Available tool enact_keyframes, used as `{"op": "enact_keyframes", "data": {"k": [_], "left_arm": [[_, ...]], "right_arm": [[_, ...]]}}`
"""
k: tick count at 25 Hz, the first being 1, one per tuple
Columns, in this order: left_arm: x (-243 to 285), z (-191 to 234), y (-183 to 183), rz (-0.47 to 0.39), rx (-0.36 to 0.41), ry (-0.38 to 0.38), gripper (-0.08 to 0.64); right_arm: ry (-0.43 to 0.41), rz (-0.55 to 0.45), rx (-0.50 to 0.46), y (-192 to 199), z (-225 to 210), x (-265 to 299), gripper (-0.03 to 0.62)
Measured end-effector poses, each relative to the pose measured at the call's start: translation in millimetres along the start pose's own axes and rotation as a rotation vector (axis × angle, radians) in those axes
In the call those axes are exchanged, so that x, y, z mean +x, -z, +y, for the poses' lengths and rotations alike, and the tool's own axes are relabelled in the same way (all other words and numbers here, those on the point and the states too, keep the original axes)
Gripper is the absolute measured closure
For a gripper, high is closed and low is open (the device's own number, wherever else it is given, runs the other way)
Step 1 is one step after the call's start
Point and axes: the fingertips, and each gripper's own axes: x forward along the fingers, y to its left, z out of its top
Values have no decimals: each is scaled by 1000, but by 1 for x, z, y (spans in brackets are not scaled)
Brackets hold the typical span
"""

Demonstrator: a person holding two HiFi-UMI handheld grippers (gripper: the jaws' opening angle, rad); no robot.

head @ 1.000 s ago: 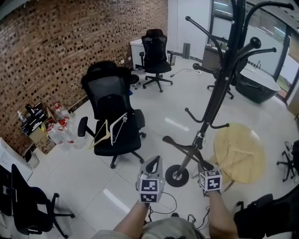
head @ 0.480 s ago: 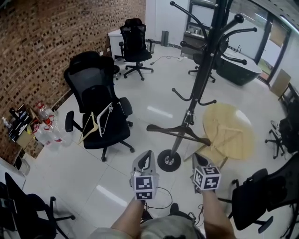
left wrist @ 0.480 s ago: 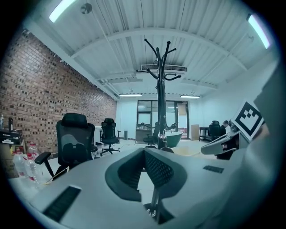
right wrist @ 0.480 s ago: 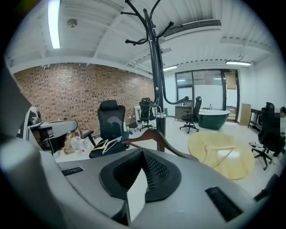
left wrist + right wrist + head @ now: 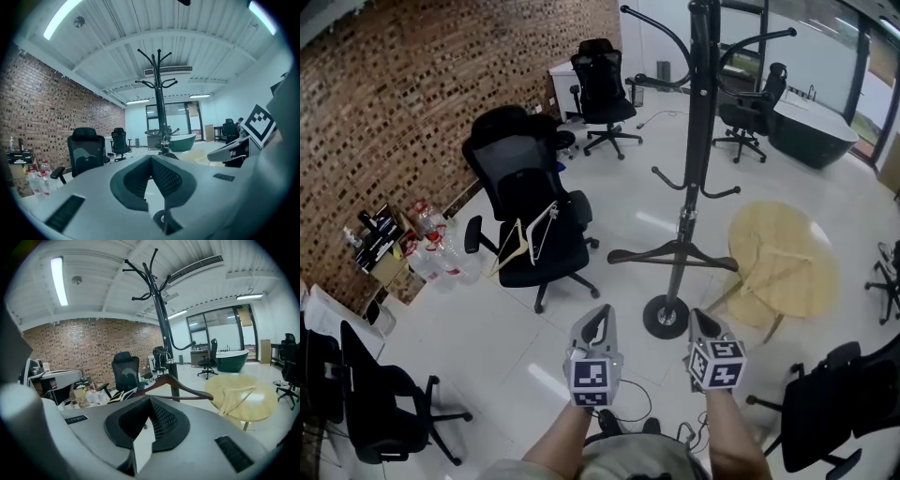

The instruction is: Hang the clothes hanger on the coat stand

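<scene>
Left claw (image 5: 601, 313) and right claw (image 5: 699, 320) are sitting closed, empty. The wooden hanger (image 5: 189, 386), hanging against the coat stand (image 5: 699, 122), is looking light, rigid; grip its neck.

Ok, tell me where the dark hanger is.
Head view, centre: the dark hanger sits low on the coat stand, above its base, left of the round table.

place: office | evidence: black swivel chairs (image 5: 530, 216), round wooden table (image 5: 783, 267), brick wall (image 5: 412, 103)
</scene>
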Motion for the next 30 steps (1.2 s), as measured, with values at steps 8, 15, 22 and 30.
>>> {"op": "enact_keyframes", "data": {"k": [8,15,22,30], "left_arm": [[-43,-15,36,53,-17,-86,545],[-63,0,29,25,-24,-41,545],[-69,13,41,31,-23,20,545],[-68,25,43,31,-43,45,545]], "right_arm": [[-88,32,-13,35,17,-25,588],[-52,35,36,38,37,-34,588],[4,29,34,46,58,-35,588],[46,-9,-1,38,70,-43,588]]}}
